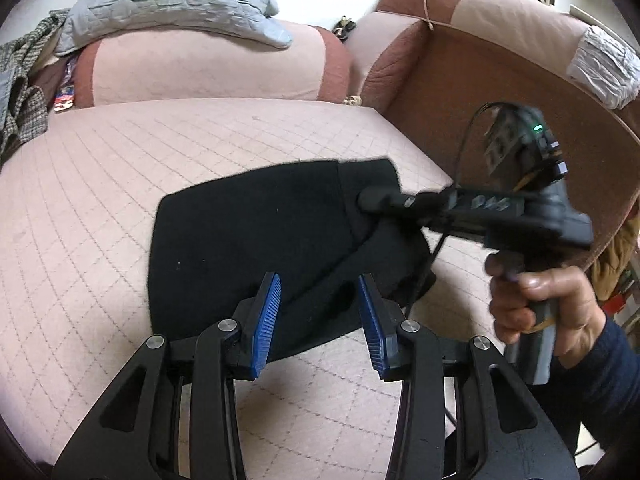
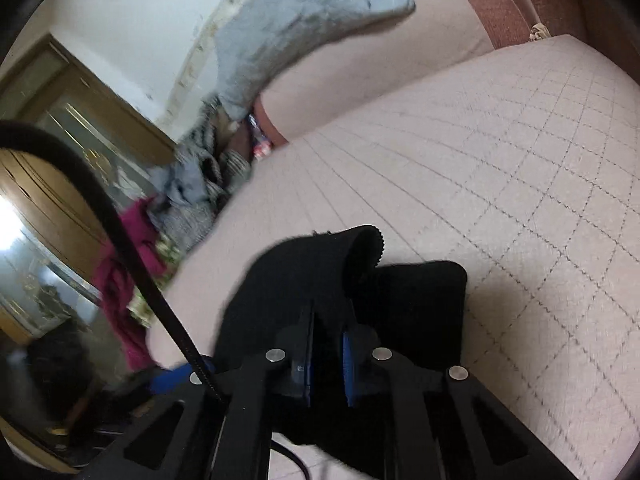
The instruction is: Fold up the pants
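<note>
The black pants (image 1: 256, 240) lie partly folded on the pink quilted sofa seat (image 1: 120, 200), near the brown armrest (image 1: 460, 92). The left gripper (image 1: 320, 312) hovers over their near edge with its blue fingers (image 1: 266, 312) spread wide and holding nothing. The right gripper (image 2: 326, 364), held in the person's hand (image 1: 536, 304), has its fingers clamped on a raised fold of the pants, lifting that edge off the seat.
</note>
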Tool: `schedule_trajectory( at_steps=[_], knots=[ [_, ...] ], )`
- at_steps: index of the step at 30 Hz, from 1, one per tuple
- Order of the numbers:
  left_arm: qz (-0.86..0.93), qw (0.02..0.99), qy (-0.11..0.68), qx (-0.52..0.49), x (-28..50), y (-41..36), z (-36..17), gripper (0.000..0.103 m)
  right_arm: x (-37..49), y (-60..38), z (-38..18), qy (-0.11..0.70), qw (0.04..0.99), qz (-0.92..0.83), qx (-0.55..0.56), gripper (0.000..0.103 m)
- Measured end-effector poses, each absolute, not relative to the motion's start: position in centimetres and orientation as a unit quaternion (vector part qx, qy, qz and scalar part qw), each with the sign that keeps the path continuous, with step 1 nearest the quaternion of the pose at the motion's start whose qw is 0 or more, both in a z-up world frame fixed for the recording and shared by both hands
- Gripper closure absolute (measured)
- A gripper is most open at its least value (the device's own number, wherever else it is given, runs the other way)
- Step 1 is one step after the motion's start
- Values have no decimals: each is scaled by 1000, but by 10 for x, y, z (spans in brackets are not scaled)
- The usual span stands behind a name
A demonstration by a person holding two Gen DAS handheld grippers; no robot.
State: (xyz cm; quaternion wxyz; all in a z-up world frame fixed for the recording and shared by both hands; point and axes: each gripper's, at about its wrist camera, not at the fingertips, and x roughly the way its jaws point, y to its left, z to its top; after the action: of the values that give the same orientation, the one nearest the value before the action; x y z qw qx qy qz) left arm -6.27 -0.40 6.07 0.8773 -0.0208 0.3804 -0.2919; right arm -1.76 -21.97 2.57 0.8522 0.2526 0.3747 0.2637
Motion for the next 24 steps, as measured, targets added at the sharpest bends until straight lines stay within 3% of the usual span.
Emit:
schedule_trajectory(
  at_steps=[4, 9, 13, 22, 24],
  knots=[
    [-320, 867, 382, -34, -65, -16, 60, 64, -34, -225, 42, 358, 872, 250, 221, 94],
    [-314, 855, 411, -27, -60, -37, 41, 64, -27, -223, 18, 396, 883, 182, 173, 94],
    [-312, 858, 407, -33, -61, -29, 49, 64, -36, -232, 29, 379, 892, 160, 185, 65],
    [-272, 875, 399, -24, -33, -14, 64, 64, -78, -221, 50, 379, 888, 227, 128, 64],
    [-263, 870, 416, -13, -21, -21, 55, 64, -77, -214, 42, 385, 888, 225, 115, 72]
  ],
)
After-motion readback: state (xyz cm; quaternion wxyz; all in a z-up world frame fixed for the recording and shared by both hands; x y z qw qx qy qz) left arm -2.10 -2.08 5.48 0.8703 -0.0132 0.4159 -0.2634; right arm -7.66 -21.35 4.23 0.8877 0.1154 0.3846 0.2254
